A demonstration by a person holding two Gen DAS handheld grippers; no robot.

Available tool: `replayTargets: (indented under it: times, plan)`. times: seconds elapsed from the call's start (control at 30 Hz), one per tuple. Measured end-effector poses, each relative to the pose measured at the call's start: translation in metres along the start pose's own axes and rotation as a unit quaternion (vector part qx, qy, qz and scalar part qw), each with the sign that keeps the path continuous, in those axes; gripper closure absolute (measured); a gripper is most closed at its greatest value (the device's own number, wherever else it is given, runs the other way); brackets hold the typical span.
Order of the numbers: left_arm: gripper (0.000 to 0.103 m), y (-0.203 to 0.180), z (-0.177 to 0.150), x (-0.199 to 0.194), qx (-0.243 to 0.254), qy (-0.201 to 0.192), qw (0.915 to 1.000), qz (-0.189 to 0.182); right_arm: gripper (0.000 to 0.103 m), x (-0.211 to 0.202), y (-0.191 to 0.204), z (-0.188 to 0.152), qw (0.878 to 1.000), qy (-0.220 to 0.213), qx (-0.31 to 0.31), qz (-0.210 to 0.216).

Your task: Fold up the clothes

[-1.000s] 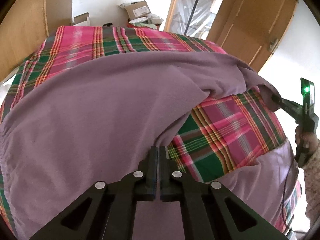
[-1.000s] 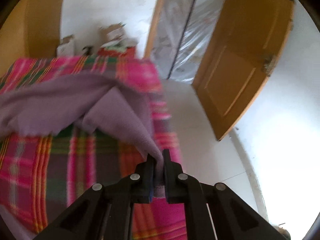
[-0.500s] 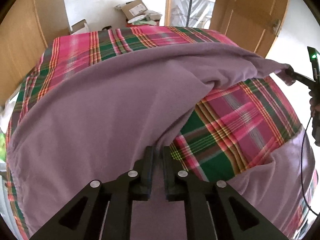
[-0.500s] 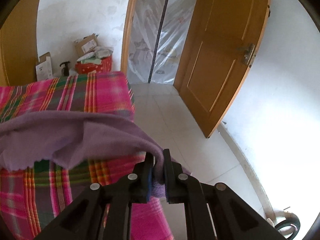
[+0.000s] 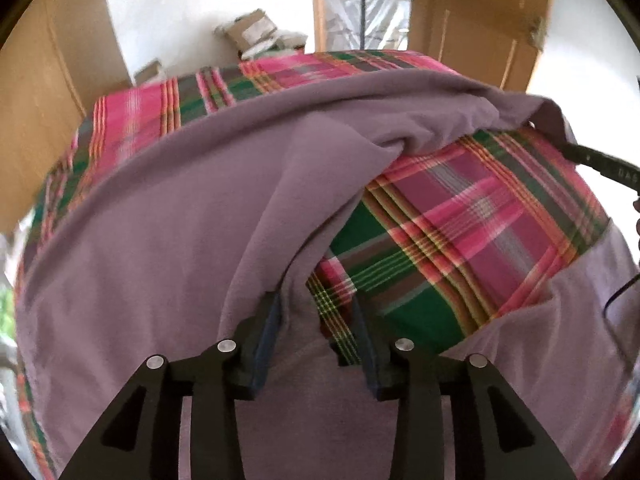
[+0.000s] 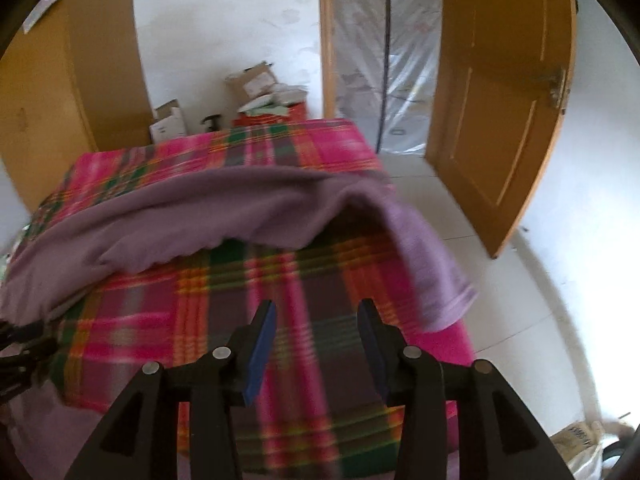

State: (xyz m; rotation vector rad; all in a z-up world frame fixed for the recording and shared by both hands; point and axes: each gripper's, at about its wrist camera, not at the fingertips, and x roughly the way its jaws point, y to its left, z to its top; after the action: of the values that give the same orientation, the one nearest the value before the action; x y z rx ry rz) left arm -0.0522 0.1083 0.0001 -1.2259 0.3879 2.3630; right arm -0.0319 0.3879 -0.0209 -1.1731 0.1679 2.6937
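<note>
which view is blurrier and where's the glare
Right wrist view is blurrier: the plaid bedspread smears in streaks and the purple cloth is soft. Left wrist view is sharper, though bright light washes out the wall and far right edge.

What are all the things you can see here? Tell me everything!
cloth: one, purple, spread and partly folded over the blanket
blanket: one, pink and green plaid, under the cloth
boxes: a few, brown and white, on the floor by the far wall
door: one, orange-brown, open on the right
plastic sheet: one, clear, hanging in the doorway
floor: white tiles, right of the blanket
left tool: one, black, open, cloth edge lying between its fingers
right tool: one, black, open, over the blanket
</note>
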Motion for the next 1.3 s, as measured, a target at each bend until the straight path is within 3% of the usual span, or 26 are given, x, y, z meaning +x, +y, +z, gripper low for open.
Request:
replayTargets:
  times: [0.07, 0.3, 0.57, 0.8, 0.87, 1.03, 1.1, 1.13, 1.23, 1.3]
  plan:
    - [0.062, 0.004, 0.002, 0.001, -0.011, 0.001, 0.9999, -0.007, 0.059, 0.001, 0.008, -0.008, 1.0, 0.001, -0.003, 0.005]
    - [0.061, -0.007, 0.012, 0.006, 0.027, -0.002, 0.9992, 0.03, 0.059, 0.014, 0.014, -0.019, 0.999, 0.027, 0.008, 0.023]
    - [0.058, -0.02, 0.021, 0.011, 0.082, -0.007, 0.9942, 0.069, 0.058, 0.022, 0.012, -0.02, 0.999, 0.034, 0.018, 0.033]
    - [0.059, -0.016, 0.022, 0.012, 0.103, 0.004, 0.9907, 0.09, 0.058, 0.021, 0.006, -0.023, 0.998, 0.031, 0.035, 0.04]
    - [0.069, -0.016, 0.022, 0.012, 0.109, 0.007, 0.9896, 0.094, 0.058, 0.021, 0.005, -0.023, 0.998, 0.03, 0.039, 0.042]
    - [0.07, -0.019, 0.023, 0.014, 0.127, 0.012, 0.9881, 0.086, 0.058, 0.021, 0.002, -0.024, 0.997, 0.027, 0.047, 0.048]
    - [0.081, -0.021, 0.024, 0.015, 0.134, 0.014, 0.9874, 0.082, 0.058, 0.021, 0.0, -0.023, 0.997, 0.026, 0.049, 0.05]
    - [0.096, -0.021, 0.024, 0.015, 0.138, 0.015, 0.987, 0.081, 0.058, 0.022, 0.0, -0.023, 0.997, 0.026, 0.05, 0.052]
    - [0.099, -0.021, 0.022, 0.014, 0.133, 0.007, 0.9883, 0.074, 0.058, 0.022, -0.002, -0.023, 0.997, 0.025, 0.054, 0.055]
    - [0.099, -0.012, 0.022, 0.007, 0.108, -0.001, 0.993, 0.046, 0.058, 0.022, -0.003, -0.023, 0.996, 0.024, 0.058, 0.058]
